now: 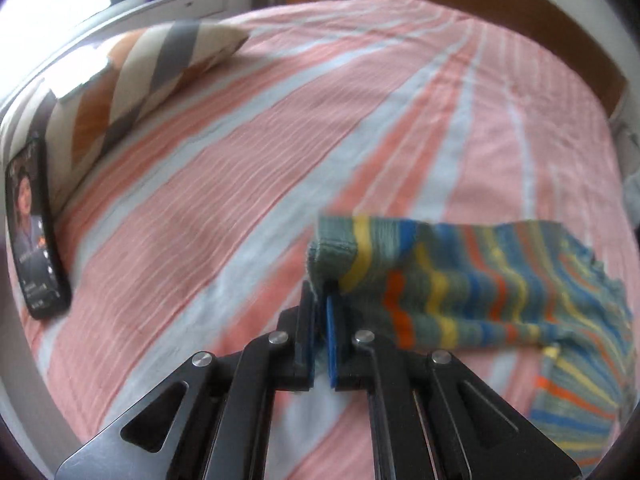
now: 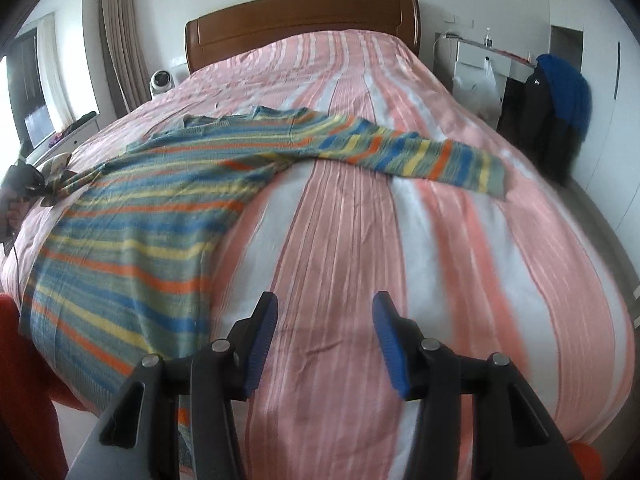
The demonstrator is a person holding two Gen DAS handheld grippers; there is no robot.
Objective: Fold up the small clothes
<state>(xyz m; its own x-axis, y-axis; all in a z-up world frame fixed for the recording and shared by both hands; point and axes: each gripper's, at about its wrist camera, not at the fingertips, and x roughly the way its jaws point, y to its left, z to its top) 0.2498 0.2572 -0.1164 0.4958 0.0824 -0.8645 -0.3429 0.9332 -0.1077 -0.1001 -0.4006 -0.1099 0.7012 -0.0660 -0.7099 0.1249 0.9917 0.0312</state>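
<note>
A bed with a pink-and-white striped cover point(image 2: 352, 240) fills both views. The left gripper point(image 1: 322, 300) is clamped on the cuff of a striped sweater point(image 2: 160, 200) spread there; the right gripper point(image 2: 324, 320) hangs with jaws apart, holding nothing.

You get no readable text here: the black phone point(image 1: 37, 236) leaning on the striped pillow point(image 1: 132, 80) shows lettering too blurred to read.
</note>
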